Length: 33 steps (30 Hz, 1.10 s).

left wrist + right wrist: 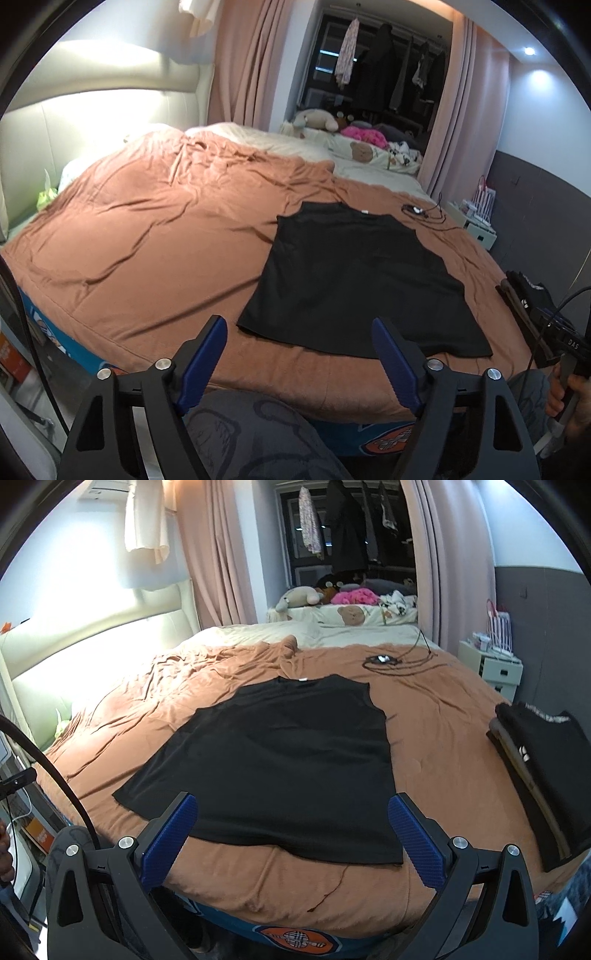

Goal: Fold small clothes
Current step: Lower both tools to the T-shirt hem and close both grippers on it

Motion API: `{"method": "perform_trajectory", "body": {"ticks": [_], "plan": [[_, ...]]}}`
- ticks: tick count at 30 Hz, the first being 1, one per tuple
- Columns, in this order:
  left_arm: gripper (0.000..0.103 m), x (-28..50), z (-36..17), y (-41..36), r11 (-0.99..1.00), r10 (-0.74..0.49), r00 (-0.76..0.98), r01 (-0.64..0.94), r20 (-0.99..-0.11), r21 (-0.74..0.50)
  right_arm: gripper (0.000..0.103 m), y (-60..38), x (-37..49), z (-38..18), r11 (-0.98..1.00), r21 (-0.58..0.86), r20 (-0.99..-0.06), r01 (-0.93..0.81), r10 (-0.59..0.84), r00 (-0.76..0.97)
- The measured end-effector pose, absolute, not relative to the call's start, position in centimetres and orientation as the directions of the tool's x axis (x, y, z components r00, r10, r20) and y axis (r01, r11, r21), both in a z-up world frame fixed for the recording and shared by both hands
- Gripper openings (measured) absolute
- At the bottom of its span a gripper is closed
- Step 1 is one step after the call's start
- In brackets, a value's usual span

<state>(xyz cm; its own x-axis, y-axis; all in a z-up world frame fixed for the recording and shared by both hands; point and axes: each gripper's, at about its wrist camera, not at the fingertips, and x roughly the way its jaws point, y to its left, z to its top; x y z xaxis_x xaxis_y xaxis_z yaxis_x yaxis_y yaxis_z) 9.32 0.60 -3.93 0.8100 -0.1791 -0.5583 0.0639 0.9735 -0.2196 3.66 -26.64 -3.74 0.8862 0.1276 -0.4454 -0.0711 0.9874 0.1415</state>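
One black sleeveless top point(273, 760) lies flat on the rust-brown bedspread point(436, 716), hem nearest both tools. The left gripper point(299, 360) and right gripper point(291, 834) each hover with ribbed blue pads spread wide, holding nothing. Only the right wrist view clearly shows the stack of folded dark clothes point(546, 775) at the bed's right edge.

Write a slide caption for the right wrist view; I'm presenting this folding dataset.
Open right gripper poised over a black sleeveless top spread flat on the brown bedspread, folded clothes stacked alongside.

Black top point(280, 753) flat; sleeveless
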Motion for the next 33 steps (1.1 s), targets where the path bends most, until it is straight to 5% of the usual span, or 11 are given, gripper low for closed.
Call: {"method": "perform_trajectory", "body": {"ticks": [20, 33], "plan": [[0.059, 18.9, -10.8, 0.2, 0.963, -0.212, 0.621, -0.001, -0.755, -0.271, 0.103, -30.8, 10.3, -6.3, 0.965, 0.250, -0.578, 0.078, 0.084, 0.811], [0.047, 23.7, -14.3, 3.7, 0.946, -0.154, 0.481, -0.179, -0.863, -0.269, 0.079, -34.1, 15.6, -8.4, 0.912, 0.326, -0.705, 0.250, 0.059, 0.706]]}}
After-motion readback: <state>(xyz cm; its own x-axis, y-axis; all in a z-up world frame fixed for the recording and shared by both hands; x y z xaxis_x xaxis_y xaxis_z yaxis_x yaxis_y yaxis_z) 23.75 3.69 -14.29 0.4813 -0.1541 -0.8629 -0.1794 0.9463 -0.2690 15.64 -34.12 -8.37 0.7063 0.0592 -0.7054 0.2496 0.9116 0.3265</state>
